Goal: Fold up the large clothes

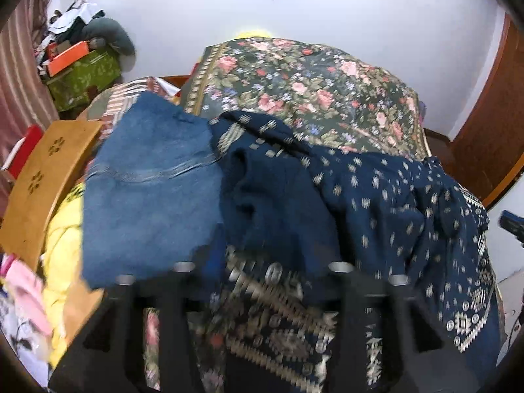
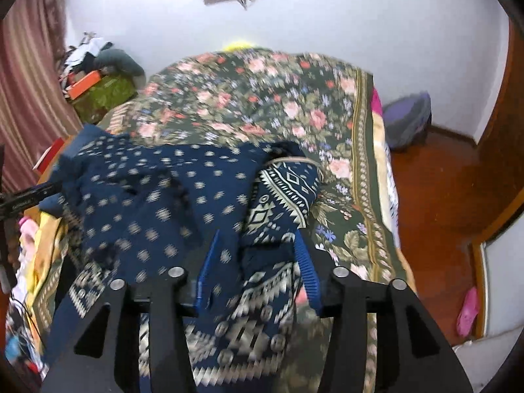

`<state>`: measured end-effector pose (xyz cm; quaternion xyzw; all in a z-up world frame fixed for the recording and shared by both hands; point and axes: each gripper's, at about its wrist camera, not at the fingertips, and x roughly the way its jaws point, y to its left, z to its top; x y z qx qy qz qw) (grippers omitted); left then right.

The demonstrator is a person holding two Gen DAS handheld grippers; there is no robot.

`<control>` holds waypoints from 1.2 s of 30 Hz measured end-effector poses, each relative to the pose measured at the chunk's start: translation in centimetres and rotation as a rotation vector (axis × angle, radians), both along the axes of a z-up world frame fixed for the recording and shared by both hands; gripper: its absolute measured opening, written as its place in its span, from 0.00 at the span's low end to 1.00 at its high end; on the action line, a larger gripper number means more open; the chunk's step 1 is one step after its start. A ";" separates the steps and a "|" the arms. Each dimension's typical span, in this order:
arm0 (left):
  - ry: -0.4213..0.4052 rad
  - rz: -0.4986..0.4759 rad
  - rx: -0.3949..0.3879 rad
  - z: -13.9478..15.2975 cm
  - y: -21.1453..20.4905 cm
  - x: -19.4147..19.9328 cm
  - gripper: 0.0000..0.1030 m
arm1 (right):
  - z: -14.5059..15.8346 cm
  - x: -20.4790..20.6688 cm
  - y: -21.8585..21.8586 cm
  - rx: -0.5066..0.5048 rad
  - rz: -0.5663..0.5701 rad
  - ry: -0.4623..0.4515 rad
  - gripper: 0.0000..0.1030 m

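Observation:
A large navy garment with pale motifs and a patterned border (image 1: 376, 203) lies crumpled on the floral bedspread (image 1: 294, 82). It also shows in the right wrist view (image 2: 157, 196). My left gripper's fingers are hidden under the cloth at the bottom of the left wrist view, so I cannot tell how its jaws stand. My right gripper (image 2: 258, 255) has its blue fingers (image 2: 306, 268) spread apart with the navy cloth bunched between and over them. A blue denim piece (image 1: 147, 190) lies left of the garment.
A wooden board (image 1: 42, 180) and yellow and pink clothes (image 1: 62, 262) lie at the bed's left. Boxes and clutter (image 1: 82, 65) stand by the striped curtain. A wooden floor (image 2: 442, 196), a purple bag (image 2: 406, 121) and a door frame are at the right.

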<state>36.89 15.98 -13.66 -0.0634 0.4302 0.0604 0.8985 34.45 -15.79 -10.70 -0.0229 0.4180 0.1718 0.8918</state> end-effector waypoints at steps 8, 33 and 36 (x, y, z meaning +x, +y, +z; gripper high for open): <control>-0.013 -0.012 0.051 2.2 -0.3 -6.9 0.66 | 2.7 -7.0 0.0 -0.005 0.025 -0.061 0.57; 0.262 -0.011 -0.249 -11.7 0.6 -20.9 0.80 | -6.5 -18.1 -2.0 0.034 0.016 0.216 0.57; 0.258 0.014 -0.343 -12.5 0.9 -21.1 0.79 | -7.1 -17.7 -2.6 0.116 -0.009 0.248 0.57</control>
